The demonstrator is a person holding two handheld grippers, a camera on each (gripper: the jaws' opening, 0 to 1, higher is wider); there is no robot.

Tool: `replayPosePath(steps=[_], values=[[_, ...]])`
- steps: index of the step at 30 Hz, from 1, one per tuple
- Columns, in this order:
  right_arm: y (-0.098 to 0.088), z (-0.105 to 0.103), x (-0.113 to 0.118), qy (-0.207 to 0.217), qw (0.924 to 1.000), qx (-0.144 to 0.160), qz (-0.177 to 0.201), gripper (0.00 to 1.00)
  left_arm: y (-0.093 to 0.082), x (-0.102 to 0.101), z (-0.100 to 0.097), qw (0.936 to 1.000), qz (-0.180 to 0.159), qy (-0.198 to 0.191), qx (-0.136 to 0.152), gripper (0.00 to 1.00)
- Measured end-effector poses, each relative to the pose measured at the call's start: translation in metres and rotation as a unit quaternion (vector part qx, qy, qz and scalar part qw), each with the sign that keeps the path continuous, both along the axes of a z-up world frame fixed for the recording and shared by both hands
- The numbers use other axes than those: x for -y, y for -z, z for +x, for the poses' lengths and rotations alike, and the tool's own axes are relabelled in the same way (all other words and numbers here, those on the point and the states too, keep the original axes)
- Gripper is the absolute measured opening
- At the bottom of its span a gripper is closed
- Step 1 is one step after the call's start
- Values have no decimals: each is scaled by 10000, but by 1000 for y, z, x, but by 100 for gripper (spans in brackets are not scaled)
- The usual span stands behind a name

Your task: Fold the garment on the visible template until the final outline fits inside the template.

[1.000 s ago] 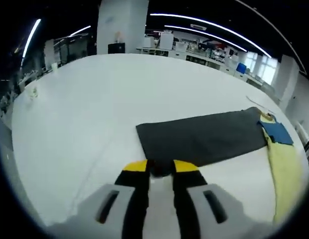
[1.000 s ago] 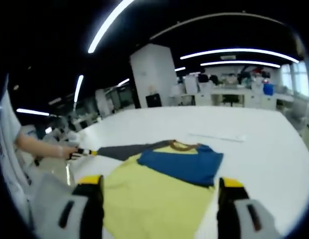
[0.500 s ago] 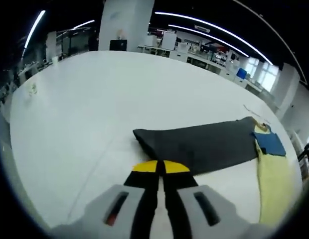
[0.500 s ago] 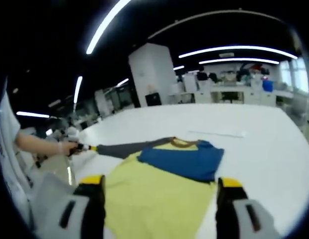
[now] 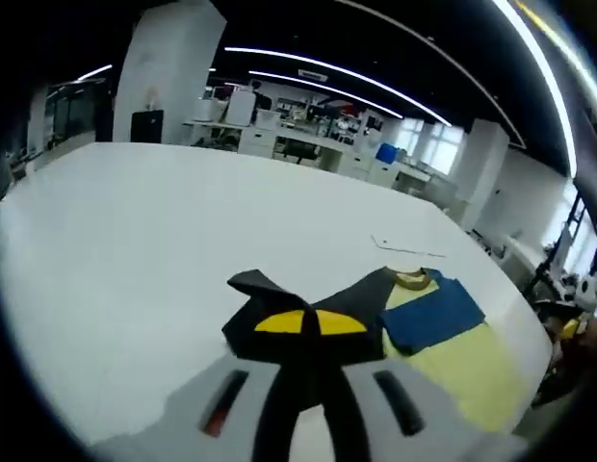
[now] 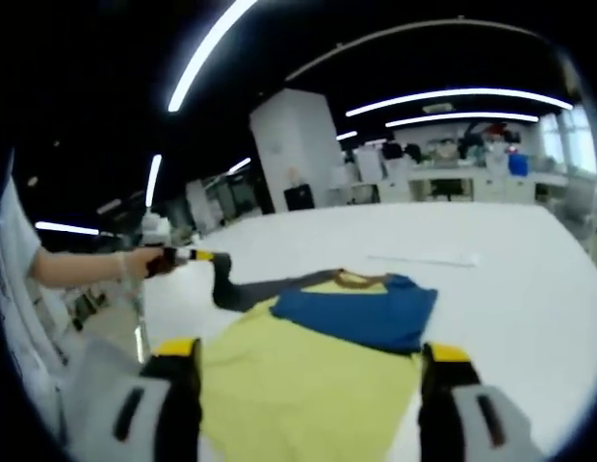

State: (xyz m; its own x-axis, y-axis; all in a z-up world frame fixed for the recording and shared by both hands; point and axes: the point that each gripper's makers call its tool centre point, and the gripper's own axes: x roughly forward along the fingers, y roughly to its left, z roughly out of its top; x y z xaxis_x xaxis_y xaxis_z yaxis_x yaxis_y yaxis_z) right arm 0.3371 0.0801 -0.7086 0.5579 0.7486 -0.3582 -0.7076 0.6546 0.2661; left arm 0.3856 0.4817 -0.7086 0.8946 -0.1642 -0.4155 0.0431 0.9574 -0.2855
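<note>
Because the dark sleeve (image 5: 308, 298) has to swing over the body of the garment (image 6: 318, 356), the left gripper (image 5: 310, 325) has its yellow-tipped jaws pinched together on the sleeve's end, lifting that end clear of the white counter (image 5: 135, 221) so the cloth hangs and bunches just past the tips. In the right gripper view the same gripper (image 6: 188, 256) shows at the left, held up in a person's hand (image 6: 135, 264) with the dark cloth drooping from it toward the shirt.

The right gripper (image 6: 308, 371) hovers with its jaws spread wide and nothing between them, looking over the yellow body of the shirt, likely ready to steady it. The garment lies flat on the counter, its blue sleeve (image 6: 361, 308) already folded across the chest below the collar (image 6: 351, 280). I cannot make out the template's outline.
</note>
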Motion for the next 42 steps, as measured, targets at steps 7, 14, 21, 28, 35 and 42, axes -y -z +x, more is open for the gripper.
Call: replayPosePath(steps=[7,14,21,28,35,42], values=[[1,-10,15,123,9999,12,-52,99,-22,68,50,9976,-410,556,99,0],[10,-18,34,289,9995,-122,-83,98,-15,122,92,9929,-590,1030,43,0],[21,-18,49,525,9982,-282,-31,98,-10,171,114,9860,-800,1465,24,0],[28,-13,48,557,9977,-383,-46,97,-13,222,134,9783,-987,1821,90,0],[32,-13,51,631,9970,-455,-47,97,13,288,137,9697,-1102,2180,-96,0],[39,-17,65,744,9957,-542,-139,97,39,337,131,9594,-1208,2526,-337,0]])
